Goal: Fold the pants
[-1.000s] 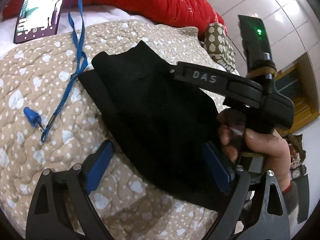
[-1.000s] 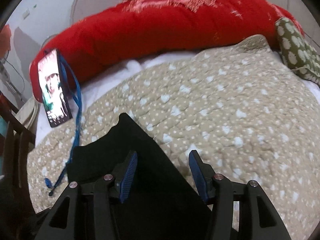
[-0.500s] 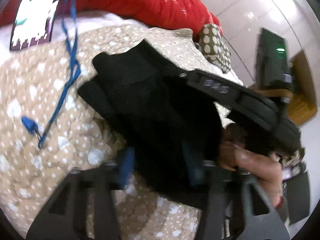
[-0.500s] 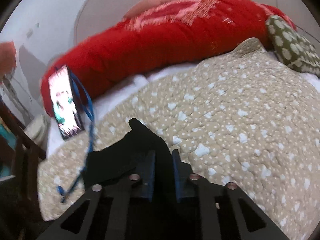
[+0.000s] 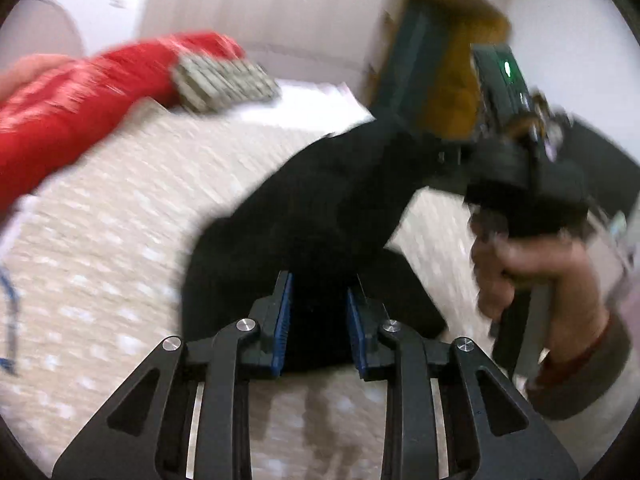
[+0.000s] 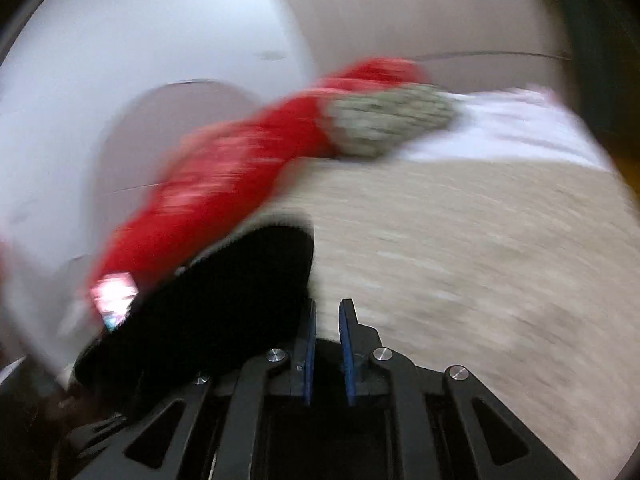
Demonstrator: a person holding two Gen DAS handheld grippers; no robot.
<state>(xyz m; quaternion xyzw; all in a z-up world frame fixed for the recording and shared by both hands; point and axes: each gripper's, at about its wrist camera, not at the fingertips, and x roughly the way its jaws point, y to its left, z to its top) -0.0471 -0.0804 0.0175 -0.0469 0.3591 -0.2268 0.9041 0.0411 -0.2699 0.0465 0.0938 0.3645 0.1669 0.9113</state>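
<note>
The black pants [image 5: 320,208] hang lifted above the beige dotted quilt [image 5: 120,240], stretched between both grippers. My left gripper [image 5: 318,300] is shut on the pants' near edge, its blue pads [image 5: 283,316] pressing black cloth. My right gripper [image 5: 452,156] shows in the left wrist view, shut on the pants' far upper corner, with the hand [image 5: 520,272] on its handle. In the right wrist view the right gripper [image 6: 327,320] is nearly closed with the black pants [image 6: 224,300] bunched at its left finger. Both views are motion-blurred.
A red bolster [image 5: 80,96] and an olive dotted pillow [image 5: 224,80] lie at the quilt's far edge; they also show in the right wrist view [image 6: 224,184]. A phone [image 6: 114,298] lies by the bolster. A blue lanyard [image 5: 8,320] lies at far left. A wooden doorway [image 5: 440,72] stands behind.
Both grippers closed on the pants and lifted them off the quilt. Both cameras swung sharply upward and to the right, blurring the views.
</note>
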